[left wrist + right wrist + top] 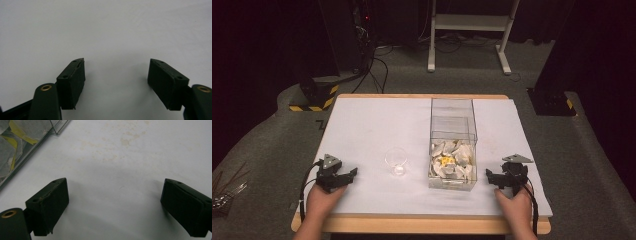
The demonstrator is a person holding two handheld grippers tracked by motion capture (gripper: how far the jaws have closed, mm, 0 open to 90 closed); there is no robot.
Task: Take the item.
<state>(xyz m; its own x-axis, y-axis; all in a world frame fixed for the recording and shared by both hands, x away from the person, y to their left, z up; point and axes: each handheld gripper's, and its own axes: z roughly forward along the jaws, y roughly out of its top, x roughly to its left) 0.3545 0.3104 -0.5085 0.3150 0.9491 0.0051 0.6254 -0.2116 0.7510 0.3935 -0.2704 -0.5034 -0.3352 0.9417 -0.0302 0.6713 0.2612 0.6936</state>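
left tool (346, 176) released, nothing between jaws, near front left corner of counter (362, 120). right tool (493, 176) released, front right, beside clear box (453, 150) of packets. small cup (396, 161) between tools.

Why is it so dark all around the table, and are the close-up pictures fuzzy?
High view: light falls on the white table, the room behind stays dark, the clear cup glints. Left gripper view: soft, with faint shadows by the jaws. Right gripper view: the clear box is blurred.
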